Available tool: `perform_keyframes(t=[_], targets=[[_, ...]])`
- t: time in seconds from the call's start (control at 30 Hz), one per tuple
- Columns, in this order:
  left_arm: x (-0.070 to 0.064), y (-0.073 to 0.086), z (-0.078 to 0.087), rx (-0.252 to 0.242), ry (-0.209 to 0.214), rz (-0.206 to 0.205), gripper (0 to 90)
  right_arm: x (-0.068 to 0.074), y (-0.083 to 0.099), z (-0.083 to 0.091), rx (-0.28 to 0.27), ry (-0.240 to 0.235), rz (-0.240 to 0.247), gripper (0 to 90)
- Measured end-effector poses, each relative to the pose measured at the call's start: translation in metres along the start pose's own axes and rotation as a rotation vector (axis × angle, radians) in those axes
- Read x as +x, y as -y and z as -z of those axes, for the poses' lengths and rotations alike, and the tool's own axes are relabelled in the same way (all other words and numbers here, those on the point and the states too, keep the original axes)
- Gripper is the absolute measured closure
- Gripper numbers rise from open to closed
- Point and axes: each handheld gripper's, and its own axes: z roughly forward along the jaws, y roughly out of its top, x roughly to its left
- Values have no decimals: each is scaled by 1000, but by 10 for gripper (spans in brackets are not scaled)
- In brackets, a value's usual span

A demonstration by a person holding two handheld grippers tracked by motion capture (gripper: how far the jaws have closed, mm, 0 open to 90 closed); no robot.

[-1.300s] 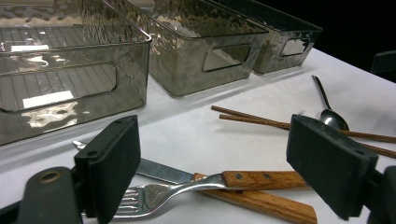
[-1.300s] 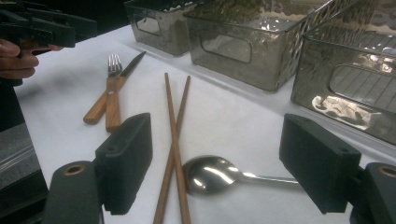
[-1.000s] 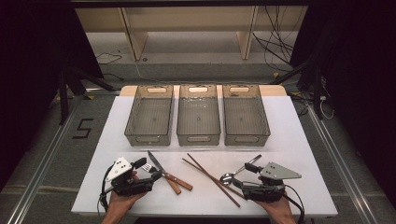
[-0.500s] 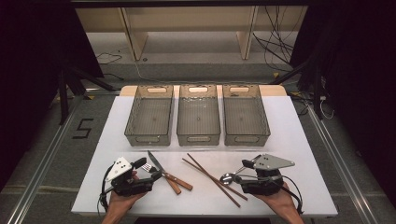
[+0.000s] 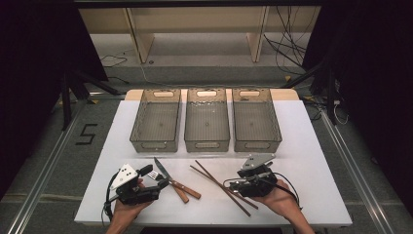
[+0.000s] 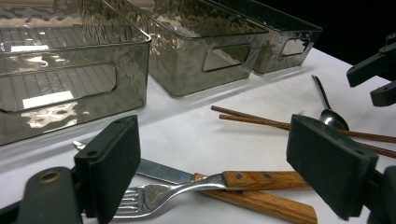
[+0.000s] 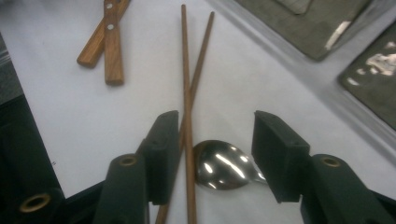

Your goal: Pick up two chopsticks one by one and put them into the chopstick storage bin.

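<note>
The right tool (image 7: 208, 154) has swung down over the spoon (image 7: 224, 170), jaws apart around its bowl, ready to pinch. The left tool (image 6: 210, 163), jaws apart, straddles the fork (image 6: 187, 189).

White table (image 5: 311, 146), grey floor (image 5: 44, 151) marked with a black 5 (image 5: 87, 134), wooden shelving (image 5: 195, 22), cables (image 5: 287, 48), dark surroundings.

Evenly lit from above on the white table (image 5: 311, 161); dark, almost black surroundings at both sides. Soft, short shadows under the chopsticks (image 5: 221, 181). Bright reflected glare on the rippled walls of the bins (image 6: 70, 70) and on the spoon bowl (image 7: 223, 165). Slight softness throughout the high view; nearest jaw pads blurred, far corners out of focus in both gripper views.
</note>
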Motion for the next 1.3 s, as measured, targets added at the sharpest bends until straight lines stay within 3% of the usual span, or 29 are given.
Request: perform_keyframes(t=[0.33, 0.67, 1.3], targets=[[0, 0, 0, -2, 1, 1, 172, 6, -14, -26, 110, -32, 46, 643], [0, 0, 0, 2, 1, -2, 172, 6, -14, -39, 153, -47, 57, 717], [0, 0, 0, 1, 0, 3, 172, 4, -14, -53, 218, -61, 27, 797]])
